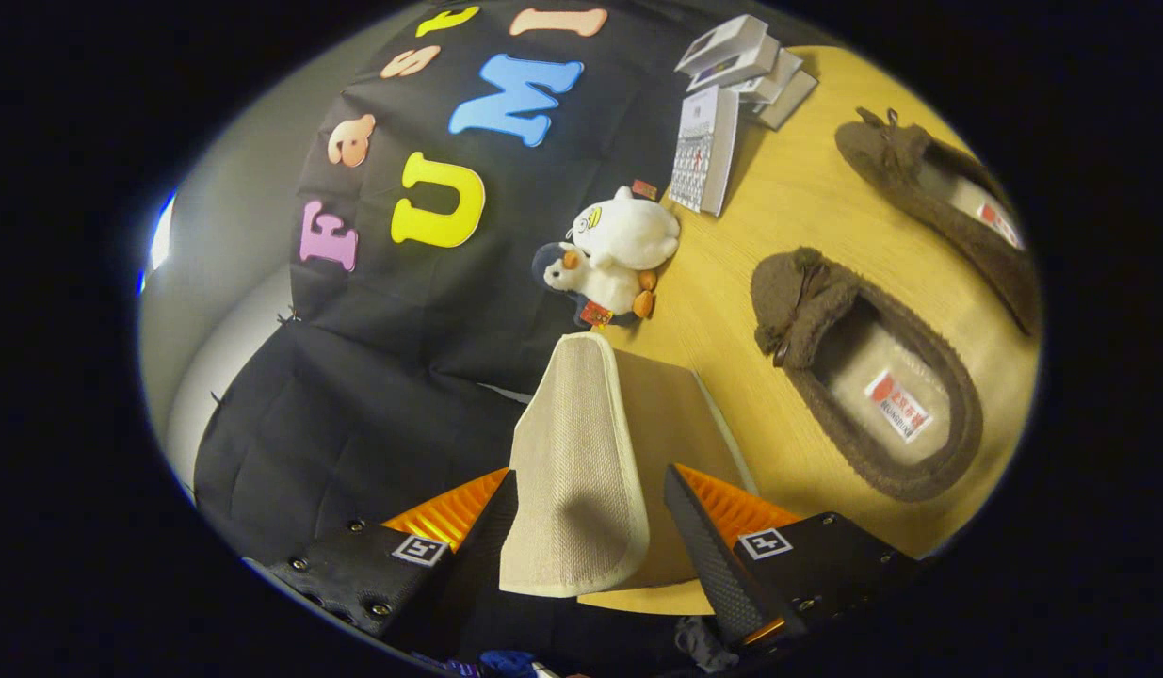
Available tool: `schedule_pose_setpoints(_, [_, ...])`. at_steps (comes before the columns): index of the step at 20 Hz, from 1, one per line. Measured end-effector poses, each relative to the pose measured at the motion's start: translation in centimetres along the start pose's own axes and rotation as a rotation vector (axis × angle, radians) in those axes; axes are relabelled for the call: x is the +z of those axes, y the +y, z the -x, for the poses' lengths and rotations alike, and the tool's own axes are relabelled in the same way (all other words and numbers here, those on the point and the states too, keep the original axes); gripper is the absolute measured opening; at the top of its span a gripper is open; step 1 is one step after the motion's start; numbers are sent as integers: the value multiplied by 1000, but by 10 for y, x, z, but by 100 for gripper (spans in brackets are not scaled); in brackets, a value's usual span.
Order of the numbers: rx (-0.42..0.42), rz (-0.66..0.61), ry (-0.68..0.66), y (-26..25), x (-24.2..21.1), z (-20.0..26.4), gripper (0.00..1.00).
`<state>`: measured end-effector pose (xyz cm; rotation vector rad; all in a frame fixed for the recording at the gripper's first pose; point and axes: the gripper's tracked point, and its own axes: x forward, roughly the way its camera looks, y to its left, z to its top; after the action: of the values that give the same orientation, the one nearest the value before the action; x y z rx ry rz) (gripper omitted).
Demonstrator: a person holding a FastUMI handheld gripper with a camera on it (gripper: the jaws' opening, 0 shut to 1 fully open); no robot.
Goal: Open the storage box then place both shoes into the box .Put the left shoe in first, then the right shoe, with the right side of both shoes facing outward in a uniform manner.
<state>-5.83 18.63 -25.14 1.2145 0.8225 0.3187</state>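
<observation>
Half-open at best: gripper [590, 476] straddling the raised woven lid [572, 452] of the fabric storage box [670, 414], one finger close against the lid's left face, the other seemingly a little off its right edge, with the box's plain tan panel visible in the gap. Cannot tell whether both fingers truly press on the lid, so a firm hold is not to be assumed. Lid standing up on edge between the fingers and running straight ahead along them, its far corner ending just short of the two plush toys [619, 250] lying against the booth wall. Opening step apparently in hand, not finished. Both shoes out on the wooden table [769, 207], off to the side of the right finger and none between the fingers: nearer brown slipper [864, 377] just beside the box, farther brown slipper [939, 188] well beyond it, apart from the first. Long axes roughly parallel, toes with bows toward the wall end of the table, heels and open insoles toward the near end. Hard to judge from here which is the left shoe. Probably a swing to the right-finger side once the lid is clear, then an approach across a slipper's narrow width rather than along its length. Desk calendar [703, 151] and stacked white boxes [746, 61] farther back, clear of that path.
</observation>
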Motion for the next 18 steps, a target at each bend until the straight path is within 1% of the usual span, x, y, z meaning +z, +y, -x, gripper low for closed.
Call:
schedule_pose_setpoints(5, [32, -126, 54, 0, -11, -8, 96])
schedule_pose_setpoints(7, [34, -133, 86, 0, -16, -7, 96])
schedule_pose_setpoints(9, [16, -120, 102, -4, -20, -4, 76])
schedule_pose_setpoints(10, [7, -112, 104, -2, -19, -5, 63])
schedule_pose_setpoints(11, [5, -98, 126, -2, -21, -7, 58])
schedule_pose_setpoints(13, [-1, -71, 152, 0, -24, 1, 56])
schedule_pose_setpoints(15, [-4, -25, 183, 3, -29, 4, 44])
schedule_pose_setpoints(16, [8, 7, 195, 8, -34, 3, 44])
schedule_pose_setpoints(17, [18, -26, 133, 7, -23, -15, 41])
schedule_pose_setpoints(18, [20, -41, 142, 12, -18, 7, 5])
